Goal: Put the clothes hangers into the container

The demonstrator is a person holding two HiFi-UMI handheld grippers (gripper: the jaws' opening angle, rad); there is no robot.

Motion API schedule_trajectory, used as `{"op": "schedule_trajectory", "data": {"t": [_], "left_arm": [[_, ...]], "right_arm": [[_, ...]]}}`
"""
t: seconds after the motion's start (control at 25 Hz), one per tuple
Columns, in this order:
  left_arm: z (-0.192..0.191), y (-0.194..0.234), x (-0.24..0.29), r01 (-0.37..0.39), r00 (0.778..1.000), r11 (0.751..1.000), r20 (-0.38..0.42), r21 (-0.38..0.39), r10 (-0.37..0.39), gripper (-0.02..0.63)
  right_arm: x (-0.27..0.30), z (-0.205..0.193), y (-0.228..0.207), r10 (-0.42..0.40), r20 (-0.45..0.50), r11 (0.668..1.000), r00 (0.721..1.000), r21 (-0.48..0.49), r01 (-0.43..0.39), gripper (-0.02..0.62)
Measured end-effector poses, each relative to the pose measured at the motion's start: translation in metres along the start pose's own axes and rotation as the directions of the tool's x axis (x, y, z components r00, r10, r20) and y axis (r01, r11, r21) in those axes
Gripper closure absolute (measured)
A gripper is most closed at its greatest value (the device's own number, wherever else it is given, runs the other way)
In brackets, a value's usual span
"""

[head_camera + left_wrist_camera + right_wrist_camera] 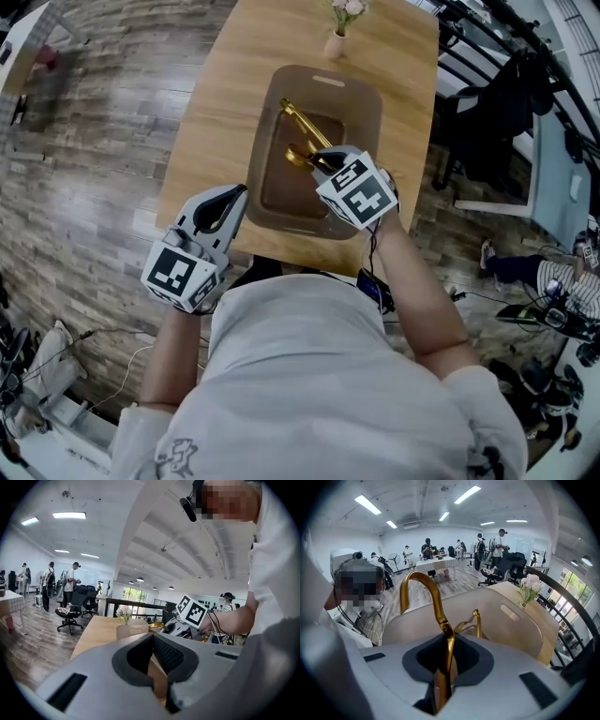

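Note:
A gold metal clothes hanger [436, 602] stands between the jaws of my right gripper [447, 639], its hook curving up and to the left. In the head view my right gripper [319, 161] holds the hanger [302, 127] over the inside of the taupe container [361, 84] on the wooden table. More gold metal [477, 620] shows down inside the container [506, 620]; whether it is a second hanger I cannot tell. My left gripper [234, 192] hovers at the table's near edge, left of the container, shut and holding nothing. The left gripper [152, 637] view shows the container [131, 631] ahead.
A small vase of flowers [337, 37] stands at the table's far edge behind the container. Wooden floor lies to the left. A black chair and metal racks [506, 103] crowd the right side. Several people stand far off in the room.

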State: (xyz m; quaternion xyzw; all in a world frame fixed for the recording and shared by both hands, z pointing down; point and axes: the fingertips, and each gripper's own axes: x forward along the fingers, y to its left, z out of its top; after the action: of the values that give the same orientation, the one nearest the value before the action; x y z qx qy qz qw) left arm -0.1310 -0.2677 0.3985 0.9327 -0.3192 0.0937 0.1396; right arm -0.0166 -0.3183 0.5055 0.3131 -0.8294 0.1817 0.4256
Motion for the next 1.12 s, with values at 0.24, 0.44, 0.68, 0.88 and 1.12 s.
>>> {"op": "schedule_trajectory", "data": {"t": [0.24,0.44,0.68,0.88,1.12], "left_arm": [[-0.006,0.017,-0.002,0.021,1.000,1.000,-0.006,-0.016,-0.021,0.600],[-0.010,0.032,-0.004,0.034,0.999,0.999,-0.014,-0.031,-0.035,0.600],[-0.016,0.046,-0.007,0.037,0.999,0.998,-0.029,-0.048,-0.039,0.600],[-0.019,0.054,-0.007,0.032,0.999,0.998,-0.039,-0.056,-0.034,0.600],[-0.026,0.058,-0.007,0.025,0.998,0.997,-0.052,-0.070,-0.029,0.600]], "right_arm": [[0.037,-0.002,0.000,0.024,-0.088,0.999,0.996,0.036,-0.021,0.545],[0.061,-0.001,-0.004,0.025,-0.131,0.998,0.991,0.066,-0.016,0.543],[0.092,-0.004,-0.008,0.030,-0.171,0.993,0.985,0.115,-0.010,0.541],[0.108,-0.008,-0.014,0.042,-0.157,0.984,0.987,0.178,-0.013,0.537],[0.121,-0.021,-0.012,0.101,-0.141,0.959,0.985,0.277,-0.059,0.509]]}}
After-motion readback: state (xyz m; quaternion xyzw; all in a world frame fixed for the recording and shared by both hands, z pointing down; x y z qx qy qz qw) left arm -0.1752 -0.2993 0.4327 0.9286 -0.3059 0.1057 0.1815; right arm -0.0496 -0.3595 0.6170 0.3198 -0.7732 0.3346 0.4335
